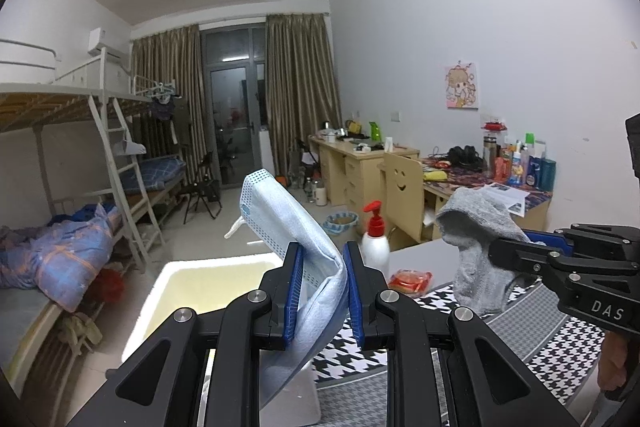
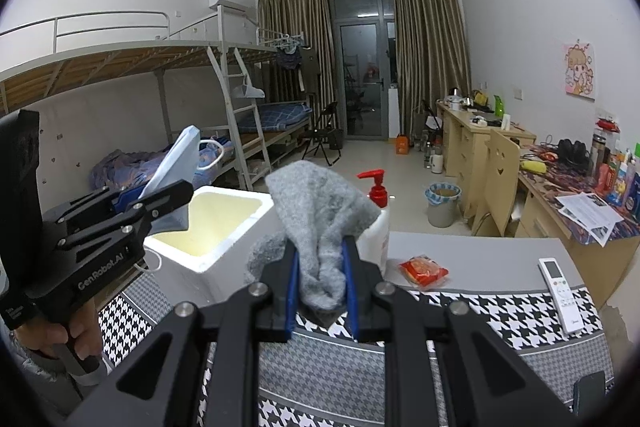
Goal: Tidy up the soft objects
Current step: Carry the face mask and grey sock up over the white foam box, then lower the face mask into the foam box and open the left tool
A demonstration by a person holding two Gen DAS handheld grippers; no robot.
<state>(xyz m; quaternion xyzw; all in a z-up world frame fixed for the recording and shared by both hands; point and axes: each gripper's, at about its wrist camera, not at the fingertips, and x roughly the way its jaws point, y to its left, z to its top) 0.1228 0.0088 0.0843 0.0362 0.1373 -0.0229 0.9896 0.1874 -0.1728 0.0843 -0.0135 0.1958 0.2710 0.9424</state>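
My left gripper (image 1: 322, 251) is shut on a light blue face mask (image 1: 276, 215), which sticks up and to the left from the blue pads, above a white foam box (image 1: 216, 263). My right gripper (image 2: 320, 247) is shut on a grey sock (image 2: 320, 203) that bunches up above the jaws. In the left wrist view the sock (image 1: 476, 227) hangs from the right gripper (image 1: 500, 251) at the right. In the right wrist view the left gripper (image 2: 176, 195) holds the mask (image 2: 176, 159) over the near left corner of the foam box (image 2: 224, 255).
A white pump bottle with a red top (image 2: 376, 203) stands just behind the sock. A red packet (image 2: 424, 269) and a white remote (image 2: 558, 291) lie on the table with the houndstooth cloth (image 2: 500, 311). Bunk beds at left, desks at right.
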